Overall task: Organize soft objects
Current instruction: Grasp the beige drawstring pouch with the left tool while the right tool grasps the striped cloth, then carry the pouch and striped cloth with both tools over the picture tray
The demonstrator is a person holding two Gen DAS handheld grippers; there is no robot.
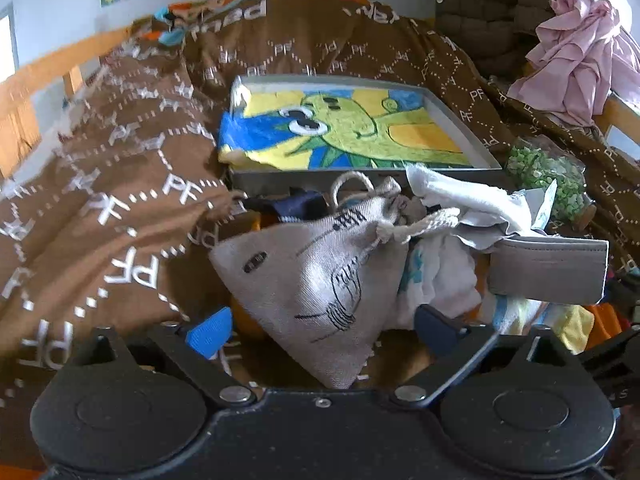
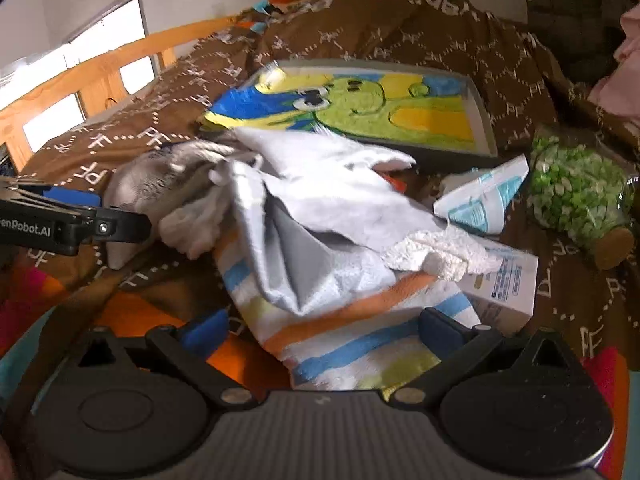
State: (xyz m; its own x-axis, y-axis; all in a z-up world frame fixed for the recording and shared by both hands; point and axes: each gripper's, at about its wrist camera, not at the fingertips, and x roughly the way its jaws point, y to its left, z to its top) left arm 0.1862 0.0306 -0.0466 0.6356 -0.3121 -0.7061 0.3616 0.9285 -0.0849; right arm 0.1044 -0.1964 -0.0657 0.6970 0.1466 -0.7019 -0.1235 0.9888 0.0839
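Just in front of the grey tray [image 1: 460,120], the limp, light drawstring pouch [image 1: 312,276] lies between the open left gripper [image 1: 320,328]; pinch its bunched neck. The right gripper [image 2: 324,332], open, straddles the soft striped towel [image 2: 360,320]

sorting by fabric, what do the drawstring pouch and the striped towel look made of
Drawstring pouch: coarse canvas or linen, matte; the weave shows, and its cord is twisted rope. Striped towel: terry cotton, probably; fuzzy looped nap.

Blanket [image 1: 120,184]: brown, white "PF" lattice
Drawstring bag [image 1: 320,288]: grey, black line drawing
Striped towel [image 2: 360,332]: white with orange, blue, yellow bands
Tray cloth [image 1: 352,128]: yellow, blue, green cartoon
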